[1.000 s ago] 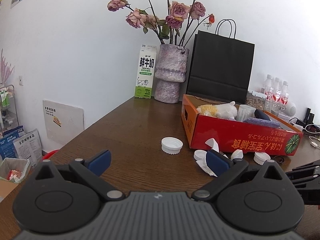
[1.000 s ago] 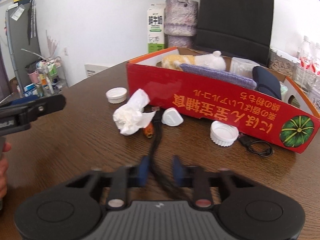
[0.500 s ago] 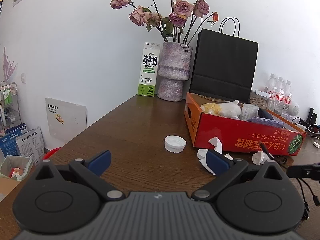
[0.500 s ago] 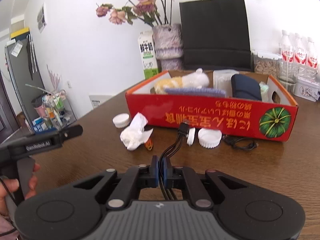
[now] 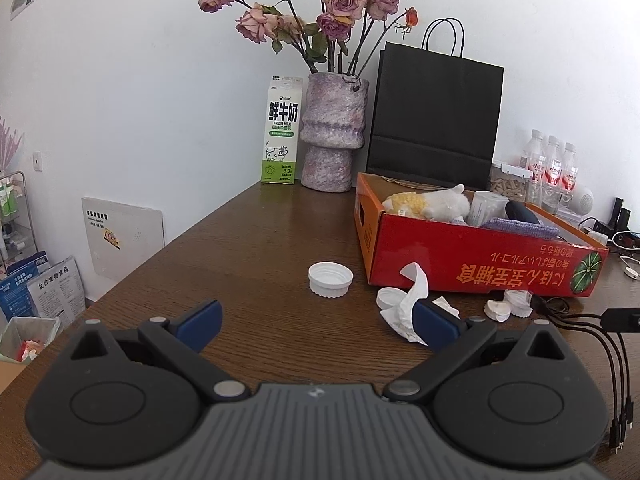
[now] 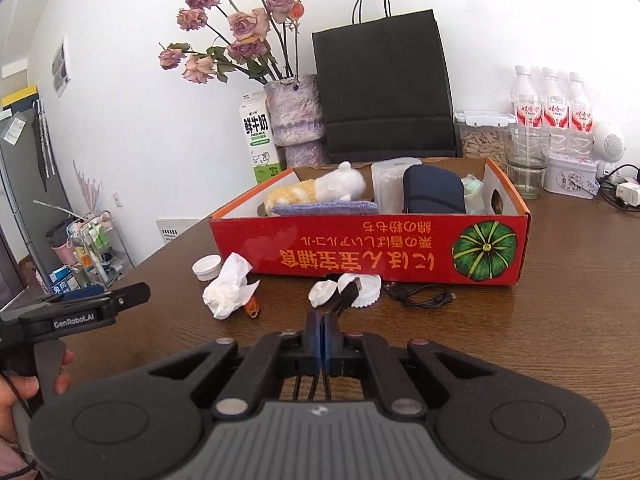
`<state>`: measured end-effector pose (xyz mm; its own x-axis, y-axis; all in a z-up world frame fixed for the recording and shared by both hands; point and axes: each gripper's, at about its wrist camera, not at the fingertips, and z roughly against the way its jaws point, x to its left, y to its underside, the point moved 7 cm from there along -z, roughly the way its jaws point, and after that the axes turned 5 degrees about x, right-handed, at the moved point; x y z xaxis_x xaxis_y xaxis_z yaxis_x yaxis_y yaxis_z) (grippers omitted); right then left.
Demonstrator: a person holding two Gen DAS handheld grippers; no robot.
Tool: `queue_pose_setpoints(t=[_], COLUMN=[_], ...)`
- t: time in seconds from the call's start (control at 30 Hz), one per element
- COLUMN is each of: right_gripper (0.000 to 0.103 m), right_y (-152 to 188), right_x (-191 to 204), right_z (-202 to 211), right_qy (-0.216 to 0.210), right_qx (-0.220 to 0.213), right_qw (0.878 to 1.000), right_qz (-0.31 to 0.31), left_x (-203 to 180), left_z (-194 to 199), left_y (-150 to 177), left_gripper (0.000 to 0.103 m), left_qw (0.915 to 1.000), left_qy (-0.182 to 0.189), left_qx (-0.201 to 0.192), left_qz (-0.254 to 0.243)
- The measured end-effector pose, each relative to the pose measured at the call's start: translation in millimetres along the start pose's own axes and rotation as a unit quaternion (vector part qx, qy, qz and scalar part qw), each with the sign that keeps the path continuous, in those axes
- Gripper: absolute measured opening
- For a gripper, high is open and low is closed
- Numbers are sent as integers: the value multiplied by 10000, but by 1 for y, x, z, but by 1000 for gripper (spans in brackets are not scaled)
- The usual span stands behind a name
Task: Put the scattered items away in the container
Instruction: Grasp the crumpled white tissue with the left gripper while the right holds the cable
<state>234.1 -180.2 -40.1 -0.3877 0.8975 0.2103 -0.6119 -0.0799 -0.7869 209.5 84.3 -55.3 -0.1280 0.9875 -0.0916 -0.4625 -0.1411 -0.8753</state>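
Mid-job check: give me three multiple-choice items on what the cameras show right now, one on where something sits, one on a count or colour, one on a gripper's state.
1. Where does the crumpled tissue lie?
A. inside the box
B. on the table in front of the box
C. beside the milk carton

2. How many water bottles stand behind the glass?
A. one
B. three
C. five

3. What is the right gripper doing?
A. standing wide open
B. shut on a bottle cap
C. shut on a black cable

Answers:
1. B, the tissue rests on the table just before the red box.
2. B, three red-labelled bottles stand in a row.
3. C, its fingers pinch the cable, which hangs from them in the left view.
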Motion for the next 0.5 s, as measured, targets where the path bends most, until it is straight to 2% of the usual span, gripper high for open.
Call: queue_pose_setpoints(t=[0.03,0.13,0.17,0.27,0.4,0.5], right_gripper=[2,17,23,31,31,32], right_y=[2,8,10,12,2,-2], right_x=[-1,-9,-11,-13,-13,-9], right_z=[-3,-11,-15,-26,-30,-30], right_qy=[-3,87,66,-147,-333,-352], right_qx=[77,240,317,487,420,423], right_qw=[10000,9995,9993,9981,9961,9965], right_qz=[-2,-159,-206,-357,-699,-629], left_x=[-1,-2,-1,1,2,3], left_z=[0,-1,-1,-3,-3,-4], left_y=[0,1,1,1,2,2], left_gripper=[103,103,103,103,103,103], left_qw=[10000,10000,10000,9999,9999,9998], left_qy=[14,3,-1,-14,2,1], left_qx=[-1,6,15,63,78,102], left_qz=[-1,-4,16,83,130,157])
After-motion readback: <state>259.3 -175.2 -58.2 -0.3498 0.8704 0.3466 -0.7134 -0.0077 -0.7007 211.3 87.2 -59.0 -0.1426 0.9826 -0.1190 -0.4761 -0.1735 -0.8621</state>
